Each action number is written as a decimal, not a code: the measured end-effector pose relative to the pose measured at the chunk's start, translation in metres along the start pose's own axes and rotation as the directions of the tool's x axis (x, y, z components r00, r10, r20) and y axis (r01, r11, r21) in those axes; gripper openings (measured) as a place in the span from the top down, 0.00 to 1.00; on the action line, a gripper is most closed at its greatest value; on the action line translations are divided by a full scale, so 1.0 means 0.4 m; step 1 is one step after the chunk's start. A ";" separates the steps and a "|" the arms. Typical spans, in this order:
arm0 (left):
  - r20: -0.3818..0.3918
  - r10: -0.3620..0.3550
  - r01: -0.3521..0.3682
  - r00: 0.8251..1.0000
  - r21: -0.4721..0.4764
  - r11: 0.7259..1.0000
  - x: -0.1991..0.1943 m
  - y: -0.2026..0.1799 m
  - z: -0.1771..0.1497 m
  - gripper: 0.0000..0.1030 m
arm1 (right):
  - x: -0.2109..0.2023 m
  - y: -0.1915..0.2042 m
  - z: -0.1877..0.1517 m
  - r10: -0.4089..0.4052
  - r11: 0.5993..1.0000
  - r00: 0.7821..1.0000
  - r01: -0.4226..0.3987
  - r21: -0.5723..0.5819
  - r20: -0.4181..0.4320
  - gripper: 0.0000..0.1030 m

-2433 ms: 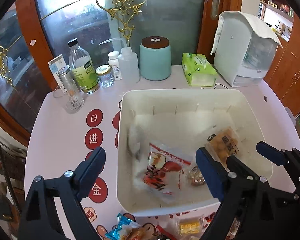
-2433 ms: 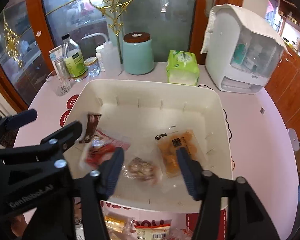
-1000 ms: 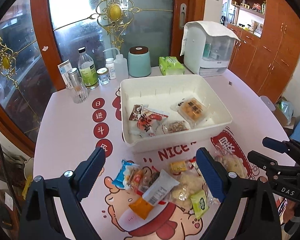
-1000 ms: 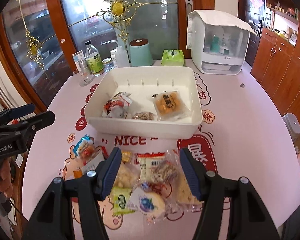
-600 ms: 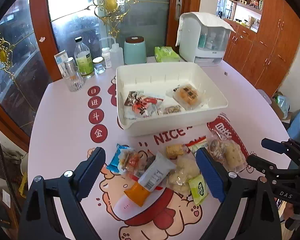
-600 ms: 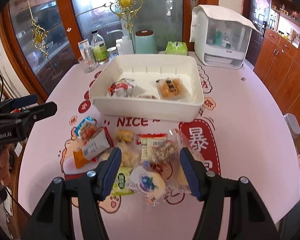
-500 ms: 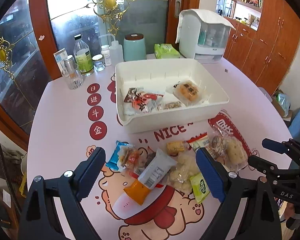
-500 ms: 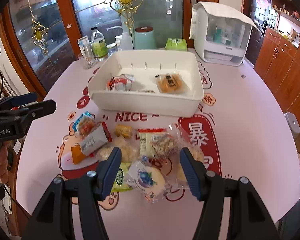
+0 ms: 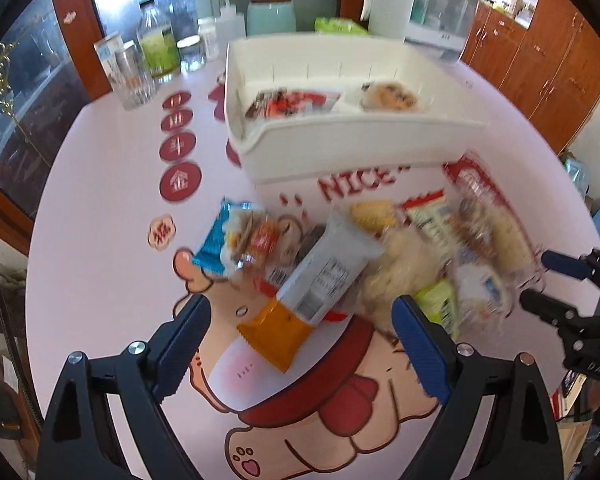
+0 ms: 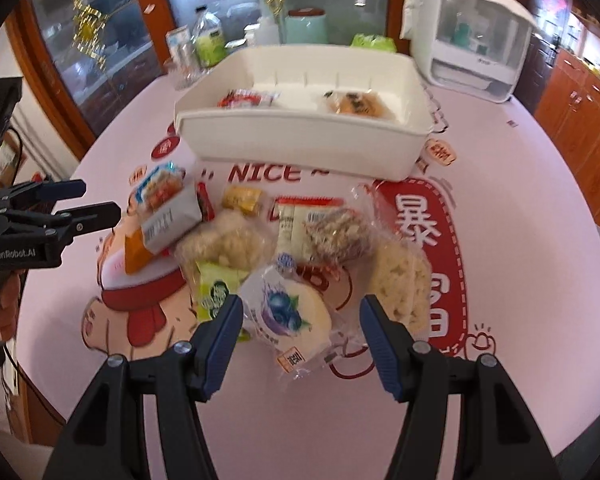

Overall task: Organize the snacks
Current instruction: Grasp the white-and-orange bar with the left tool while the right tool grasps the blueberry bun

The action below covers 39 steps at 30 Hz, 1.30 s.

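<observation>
worktop (image 9: 100, 240): pink, printed | white bin (image 10: 300, 140): still holds two packets, unchanged | snack pile (image 10: 284, 248): loose, just in front of bin | left tool (image 9: 300, 332): descended from over bin, released wide astride grey-and-orange packet (image 9: 312, 292) | right tool (image 10: 300, 324): lowered, released, astride blueberry bun packet (image 10: 284, 312) | status: next pickups starting.

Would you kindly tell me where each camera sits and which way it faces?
Left wrist: on the left claw, angled down over the grey-and-orange packet; its open fingers show, with the right claw at the right edge.
Right wrist: on the right claw, angled down over the blueberry bun; its open fingers show, with the left claw and a hand at left.
Shared: snack pile, white bin, table.
</observation>
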<state>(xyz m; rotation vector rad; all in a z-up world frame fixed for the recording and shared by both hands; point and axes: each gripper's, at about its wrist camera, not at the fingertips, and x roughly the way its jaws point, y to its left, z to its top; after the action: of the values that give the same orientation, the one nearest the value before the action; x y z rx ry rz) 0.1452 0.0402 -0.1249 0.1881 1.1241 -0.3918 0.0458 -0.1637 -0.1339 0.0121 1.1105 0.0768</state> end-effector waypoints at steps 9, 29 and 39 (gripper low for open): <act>-0.080 0.001 0.002 0.997 0.031 1.000 0.098 0.016 -0.037 0.12 | 0.112 -0.004 -0.008 0.045 0.994 0.994 -0.055 -0.096 -0.101 0.41; -0.178 -0.041 0.045 0.983 0.021 0.999 0.234 0.000 0.015 0.27 | 0.231 0.033 0.023 0.102 0.962 0.974 -0.148 -0.230 -0.202 0.36; -0.153 -0.020 0.024 0.988 0.025 0.999 0.233 -0.027 0.032 0.65 | 0.208 0.044 -0.013 0.100 0.971 0.983 -0.130 -0.199 -0.154 0.52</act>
<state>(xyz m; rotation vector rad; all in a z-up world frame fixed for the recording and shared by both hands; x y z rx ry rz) 0.1863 0.0064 -0.2034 0.2322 1.2733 -0.4179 0.0768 -0.1408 -0.2098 -0.1182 1.2401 0.3025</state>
